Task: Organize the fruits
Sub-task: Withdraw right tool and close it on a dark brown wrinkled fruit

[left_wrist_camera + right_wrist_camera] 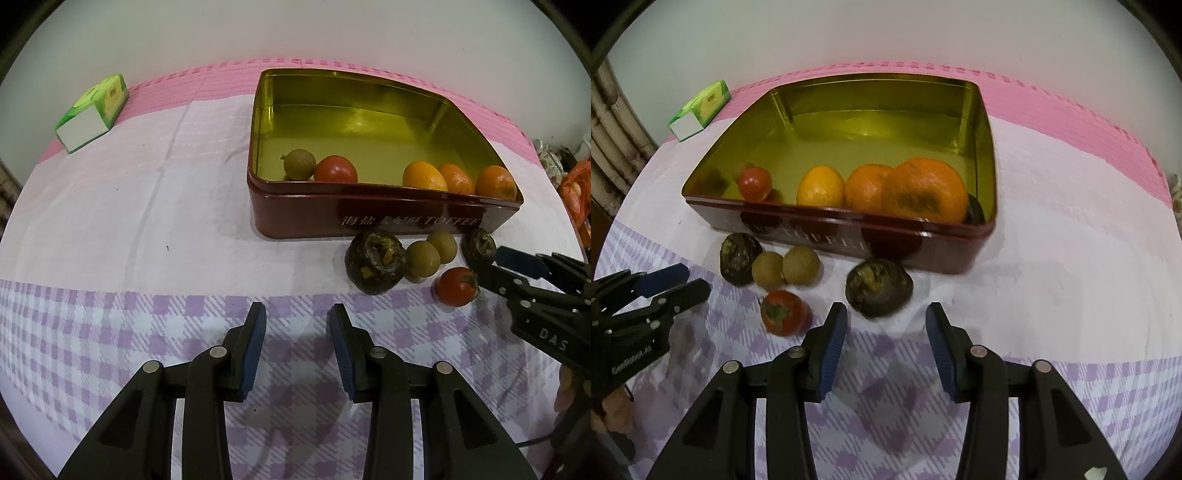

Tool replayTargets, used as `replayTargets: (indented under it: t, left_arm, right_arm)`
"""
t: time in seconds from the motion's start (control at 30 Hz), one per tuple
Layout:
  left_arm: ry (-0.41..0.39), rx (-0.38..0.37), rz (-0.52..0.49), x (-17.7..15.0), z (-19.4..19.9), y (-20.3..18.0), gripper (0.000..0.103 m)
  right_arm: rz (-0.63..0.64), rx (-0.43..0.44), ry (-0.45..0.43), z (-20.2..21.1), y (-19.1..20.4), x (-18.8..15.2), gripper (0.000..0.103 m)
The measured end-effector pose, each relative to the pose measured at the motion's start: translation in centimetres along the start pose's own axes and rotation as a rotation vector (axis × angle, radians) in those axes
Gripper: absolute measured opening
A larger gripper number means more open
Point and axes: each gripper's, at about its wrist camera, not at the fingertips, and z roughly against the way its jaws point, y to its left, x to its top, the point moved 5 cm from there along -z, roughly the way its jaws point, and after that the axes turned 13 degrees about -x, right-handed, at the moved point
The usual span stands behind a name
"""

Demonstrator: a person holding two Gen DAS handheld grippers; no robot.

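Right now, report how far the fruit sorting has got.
Done: five fruits sit in the tin, including three oranges and a tomato. In hand: nothing; both the left gripper and right gripper are open. Left: five fruits on the tablecloth, nearest the dark one.

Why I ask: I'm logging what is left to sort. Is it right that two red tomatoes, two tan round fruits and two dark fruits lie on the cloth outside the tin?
Not quite: only one red tomato lies on the cloth; the other is already in the tin. The right wrist view shows this. Two tan round fruits and two dark fruits are right.
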Motion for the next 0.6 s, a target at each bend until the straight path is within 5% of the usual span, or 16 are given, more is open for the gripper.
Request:
replayTargets:
  t: [0.6]
  left_arm:
    - [0.002,-0.009,-0.016,0.36,-0.40,-0.70,0.037]
  right_arm:
    - [0.003,-0.036,-0.027,-0.21,-0.01,0.22,0.036]
